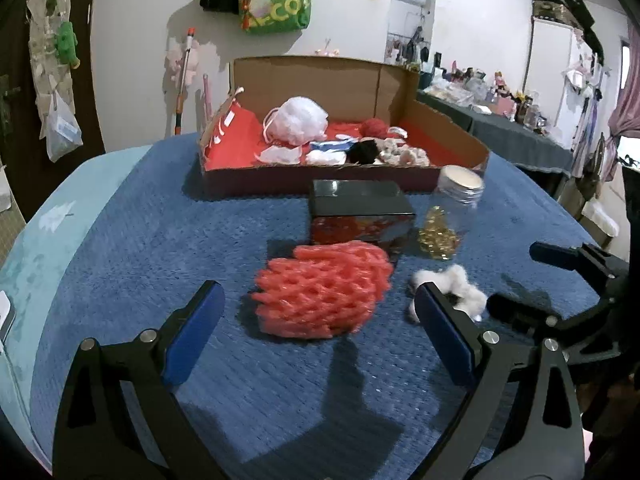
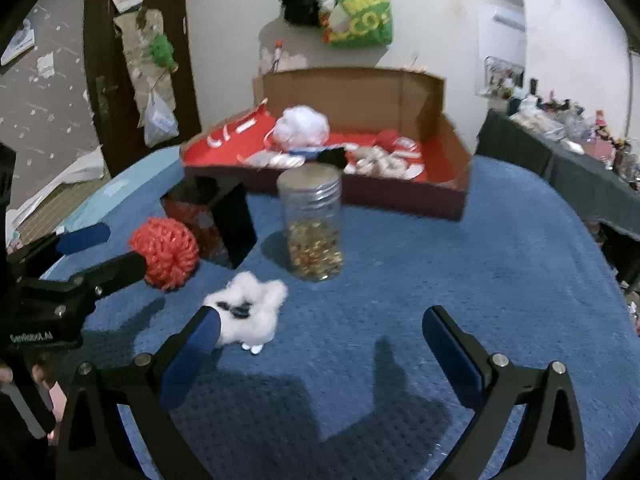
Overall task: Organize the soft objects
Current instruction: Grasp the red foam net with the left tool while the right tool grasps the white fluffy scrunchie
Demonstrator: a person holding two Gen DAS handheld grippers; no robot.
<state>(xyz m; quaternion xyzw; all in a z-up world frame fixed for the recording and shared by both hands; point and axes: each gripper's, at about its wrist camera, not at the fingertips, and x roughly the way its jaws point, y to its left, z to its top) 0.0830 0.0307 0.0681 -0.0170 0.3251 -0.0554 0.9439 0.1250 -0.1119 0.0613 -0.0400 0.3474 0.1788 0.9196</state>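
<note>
A blue textured cloth (image 1: 160,248) covers the table, with a pale teal edge at 9 o'clock. Behind it stands a white wall hung with a green bag (image 1: 280,0); a cluttered dark counter (image 1: 516,128) runs off at 2 o'clock.

At 12 o'clock sits a cardboard box (image 1: 320,80) with a red floor. In it lie a white mesh pouf (image 1: 296,120), a red yarn ball (image 1: 374,127), a black tuft (image 1: 362,151) and several pale soft bits. Just in front of it stand a dark case (image 1: 358,206) and, at the case's 3 o'clock, a clear jar (image 2: 314,228) with a metal lid, gold pieces filling its lower part.

The red foam net (image 1: 324,290) lies on the cloth just short of the case, between the spread fingers of the left gripper (image 1: 320,324), which grasps nothing. A white fluffy toy (image 2: 248,308) lies at the net's 3 o'clock, near the jar. The right gripper (image 2: 324,336) is released too, its left finger overlapping the toy in its own view; whether they touch is unclear.
</note>
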